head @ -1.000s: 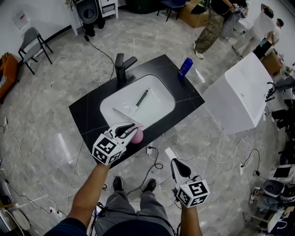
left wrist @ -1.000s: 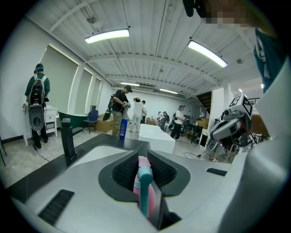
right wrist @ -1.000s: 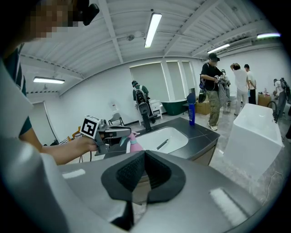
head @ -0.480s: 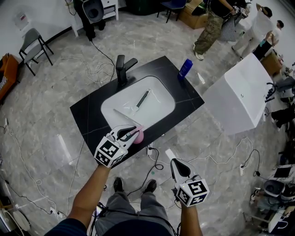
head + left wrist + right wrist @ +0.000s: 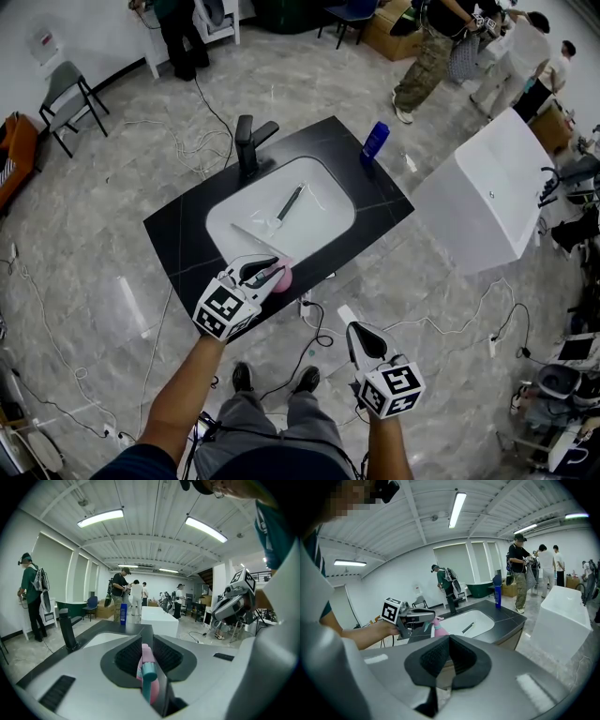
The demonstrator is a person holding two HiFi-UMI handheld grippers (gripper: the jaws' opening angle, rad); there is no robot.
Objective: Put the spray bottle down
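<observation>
Blk counter (image 5: 375, 199), tile floor (image 5: 84, 225), spray bottle (image 5: 281, 276)

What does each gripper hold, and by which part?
The left gripper holds the pink spray bottle by its upper part, near the teal sprayer. The right gripper holds nothing.

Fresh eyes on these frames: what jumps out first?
The pink spray bottle clamped in the left gripper at the near edge of the black counter, beside the white basin. The right gripper is shut and empty, over the floor off the counter. A blue bottle stands at its far right corner.
</observation>
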